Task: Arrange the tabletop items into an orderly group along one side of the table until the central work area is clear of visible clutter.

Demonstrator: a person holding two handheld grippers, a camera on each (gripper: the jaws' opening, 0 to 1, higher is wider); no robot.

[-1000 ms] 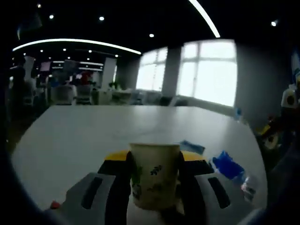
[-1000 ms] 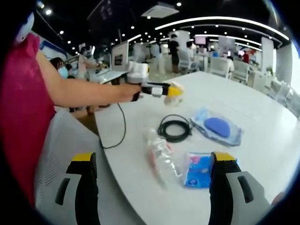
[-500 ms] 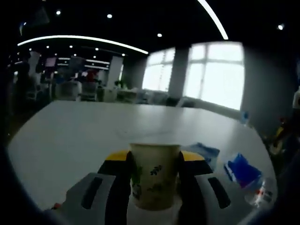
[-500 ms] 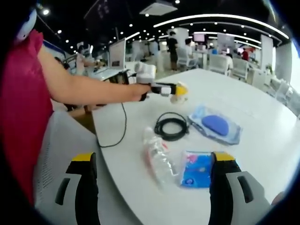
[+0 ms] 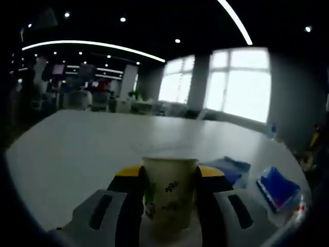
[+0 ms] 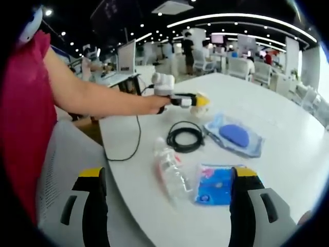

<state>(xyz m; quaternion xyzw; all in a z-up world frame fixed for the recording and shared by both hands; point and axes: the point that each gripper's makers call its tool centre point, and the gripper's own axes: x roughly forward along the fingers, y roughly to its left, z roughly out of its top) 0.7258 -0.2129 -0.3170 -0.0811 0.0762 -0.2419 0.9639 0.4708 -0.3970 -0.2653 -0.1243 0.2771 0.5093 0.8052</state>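
My left gripper [image 5: 169, 198] is shut on a cream paper cup [image 5: 168, 193] with a leaf print, held upright over the white table [image 5: 92, 149]. In the right gripper view the left gripper [image 6: 198, 101] shows far off with the cup [image 6: 197, 107], low over the table [image 6: 288, 154]. My right gripper [image 6: 167, 206] is open near the table's near edge, nothing between its jaws. Ahead of it lie a clear plastic bottle [image 6: 168, 173], a blue packet [image 6: 215, 184], a coiled black cable [image 6: 185, 137] and a bag with a blue oval thing [image 6: 234, 136].
A black cord [image 6: 131, 146] trails off the table edge. A grey chair back [image 6: 67, 170] stands left of my right gripper, beside the person's arm [image 6: 92, 98]. In the left gripper view, a blue packet [image 5: 277, 181] and a blue bag [image 5: 229, 169] lie at right. Desks and people fill the background.
The left gripper has carried the cup to the right, closer to the blue bag and cable; in its view the blue packets have slid right. The right gripper has held still.
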